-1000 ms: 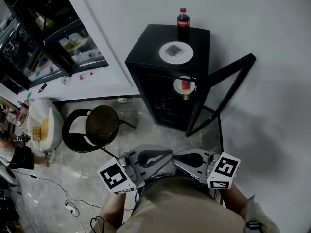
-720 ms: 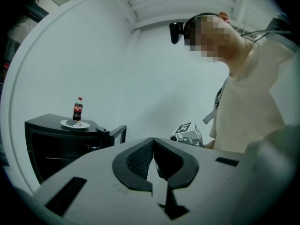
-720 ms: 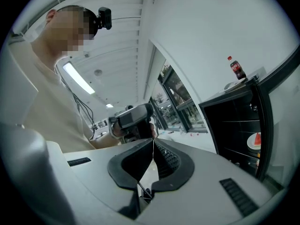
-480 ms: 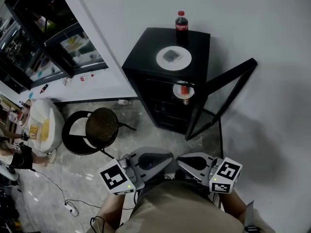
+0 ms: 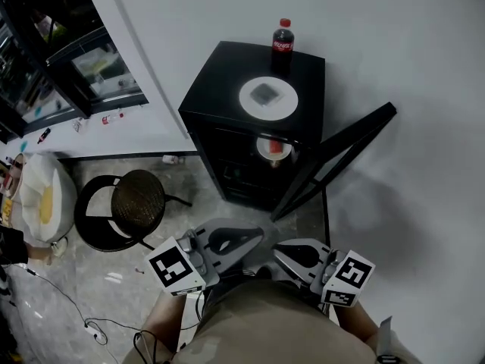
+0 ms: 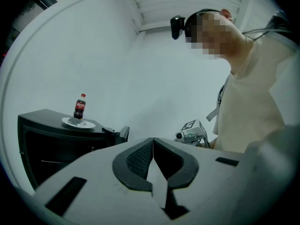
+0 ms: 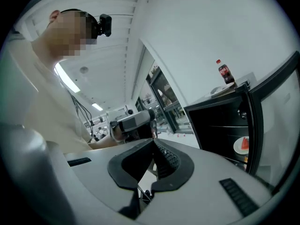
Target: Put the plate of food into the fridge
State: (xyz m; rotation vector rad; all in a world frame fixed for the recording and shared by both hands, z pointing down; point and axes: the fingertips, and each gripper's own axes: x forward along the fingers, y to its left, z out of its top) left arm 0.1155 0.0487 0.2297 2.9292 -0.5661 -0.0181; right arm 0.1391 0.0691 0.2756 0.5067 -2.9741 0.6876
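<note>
White plate [image 5: 267, 98] — atop open fridge [image 5: 220, 74]

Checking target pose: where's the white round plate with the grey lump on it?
Head view, upper centre: the white round plate sits on top of the black mini fridge, just in front of the red-labelled cola bottle.

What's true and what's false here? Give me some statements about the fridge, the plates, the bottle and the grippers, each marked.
1. The fridge door stands open. True.
2. The cola bottle lies on the floor. False: it stands upright on top of the fridge.
3. A plate with red food sits inside the fridge. True.
4. The left gripper holds a plate. False: its jaws are shut with nothing between them.
5. The fridge's top carries only the bottle. False: a white plate sits there too.
</note>
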